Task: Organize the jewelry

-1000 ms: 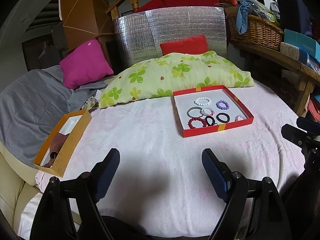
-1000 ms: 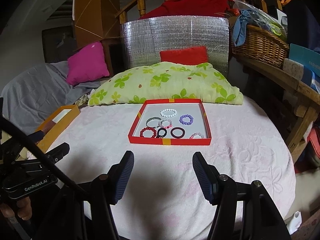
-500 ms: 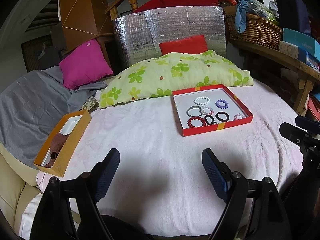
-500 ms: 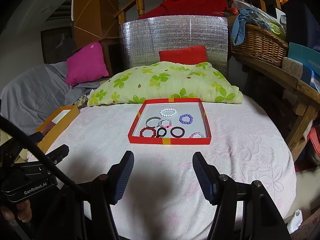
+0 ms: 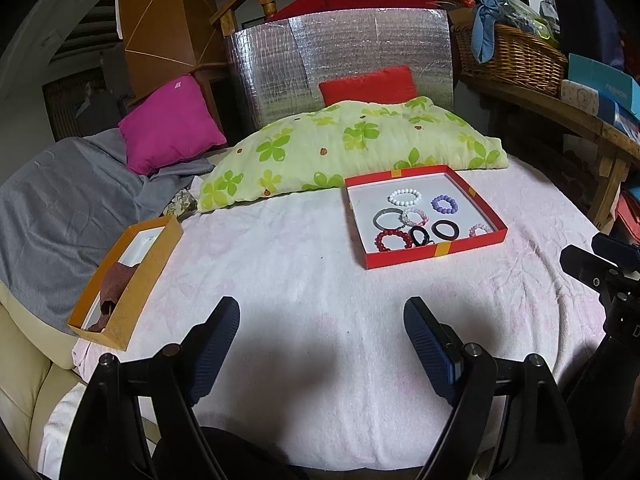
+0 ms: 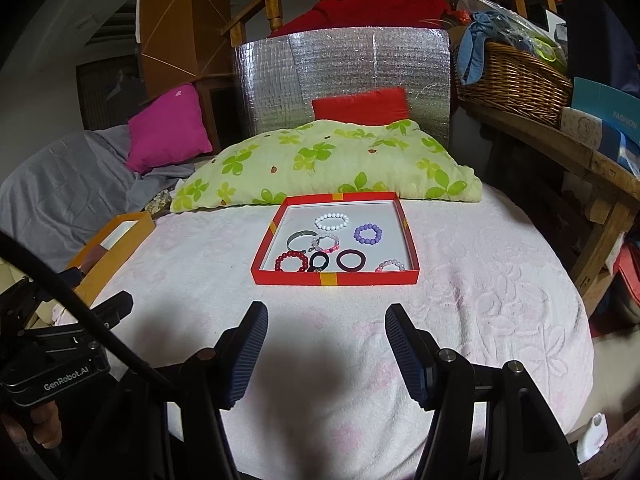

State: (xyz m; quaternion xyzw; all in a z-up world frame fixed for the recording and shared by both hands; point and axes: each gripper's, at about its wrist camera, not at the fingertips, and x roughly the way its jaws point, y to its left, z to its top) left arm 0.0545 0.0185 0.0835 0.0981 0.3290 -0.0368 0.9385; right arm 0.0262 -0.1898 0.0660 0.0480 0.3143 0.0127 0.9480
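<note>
With both claws hovering empty over the pink towelling bed cover (image 6: 460, 300), fingers spread wide, the scene fits either bracelets awaiting sorting or ones already laid out. Any pick should, I judge, come straight down on one ring clear of its neighbours, since several touch. Shallow red cardboard tray (image 6: 336, 279) sits ahead of the right claw (image 6: 324, 344), well apart; from the left claw (image 5: 322, 340) it lies ahead and rightward. Inside: white bead bracelet (image 6: 331, 221), purple bead bracelet (image 6: 367, 234), dark red bead bracelet (image 6: 291, 261), others. Orange cardboard box (image 5: 132, 292) lies far left.
</note>
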